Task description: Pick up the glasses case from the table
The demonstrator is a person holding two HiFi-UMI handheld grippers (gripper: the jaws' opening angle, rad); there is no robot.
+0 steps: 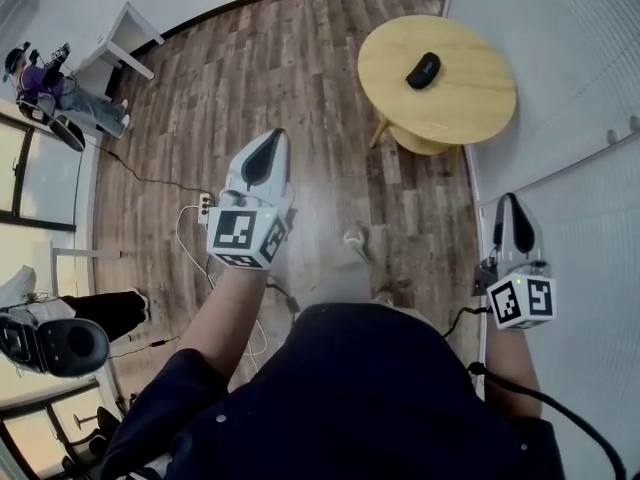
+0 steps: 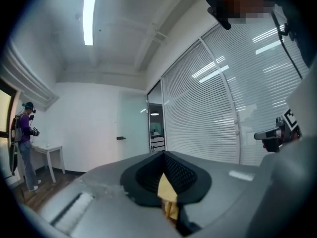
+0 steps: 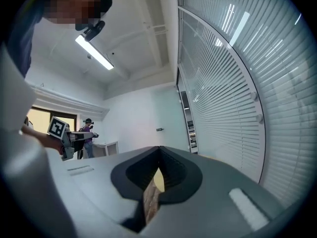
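Observation:
The black glasses case (image 1: pixel 424 70) lies on the round wooden table (image 1: pixel 385 63) at the upper right of the head view. My left gripper (image 1: pixel 277 136) hangs over the wood floor, well short of the table and to its left, jaws together with nothing in them. My right gripper (image 1: pixel 509 200) is lower right, beside the blinds, also shut and empty. In the left gripper view the left gripper (image 2: pixel 164 156) shows only a sliver of yellow table (image 2: pixel 166 188) through its closed jaws. The right gripper (image 3: pixel 158 151) looks shut in its own view too.
A wall of blinds (image 1: pixel 560 88) runs along the right, close to the table. A power strip (image 1: pixel 203 206) and cables lie on the floor near my left gripper. A person (image 1: pixel 45 88) stands by a white table (image 1: pixel 120 33) at far left; another person (image 1: pixel 70 328) is lower left.

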